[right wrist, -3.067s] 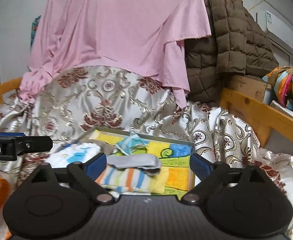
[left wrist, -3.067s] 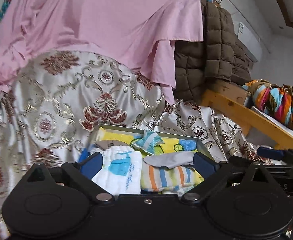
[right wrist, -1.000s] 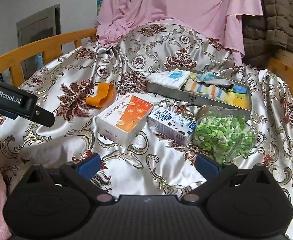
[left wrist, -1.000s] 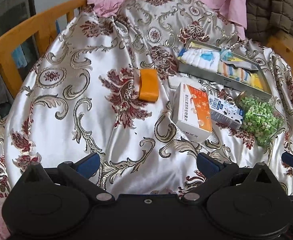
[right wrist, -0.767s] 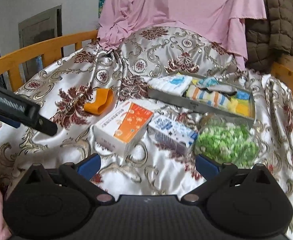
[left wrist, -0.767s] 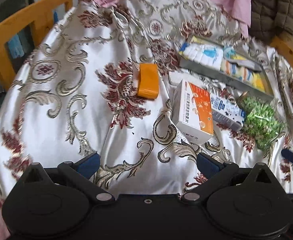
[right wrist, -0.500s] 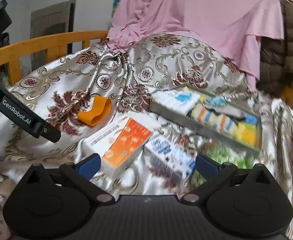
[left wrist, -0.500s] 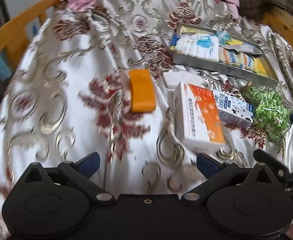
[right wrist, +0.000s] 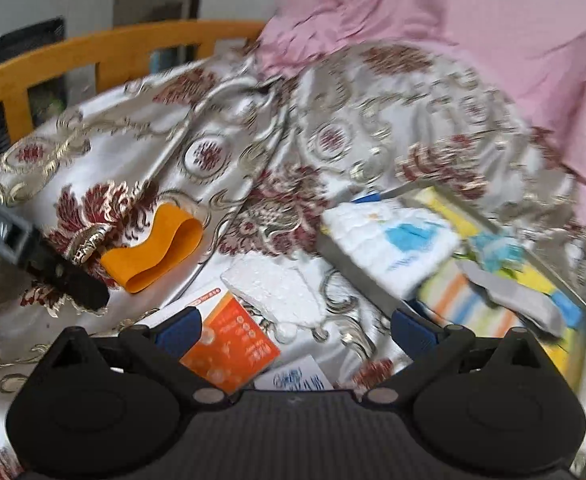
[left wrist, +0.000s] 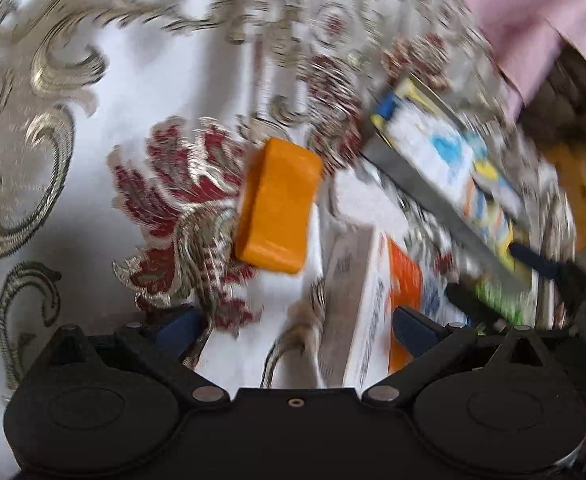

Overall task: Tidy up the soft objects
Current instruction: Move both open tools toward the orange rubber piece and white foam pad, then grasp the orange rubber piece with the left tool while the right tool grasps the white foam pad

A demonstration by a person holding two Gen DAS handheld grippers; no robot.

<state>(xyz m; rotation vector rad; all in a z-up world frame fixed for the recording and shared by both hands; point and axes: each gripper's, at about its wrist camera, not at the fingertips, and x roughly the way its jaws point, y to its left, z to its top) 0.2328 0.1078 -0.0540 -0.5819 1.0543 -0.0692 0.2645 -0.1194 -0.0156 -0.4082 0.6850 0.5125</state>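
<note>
Both claws have swung down from the tray end of the bed. The left claw [left wrist: 295, 326] now hangs low and close over the orange folded cloth [left wrist: 277, 205], tilted. The right claw [right wrist: 295, 326] has closed in above the orange-and-white box [right wrist: 229, 348], both with fingers spread wide.

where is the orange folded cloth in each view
Left wrist: orange cloth at centre, just left of the orange and white box.
Right wrist: orange cloth at middle left, up and left of the same box.
Shared landmark: the grey tray of folded cloths.
</note>
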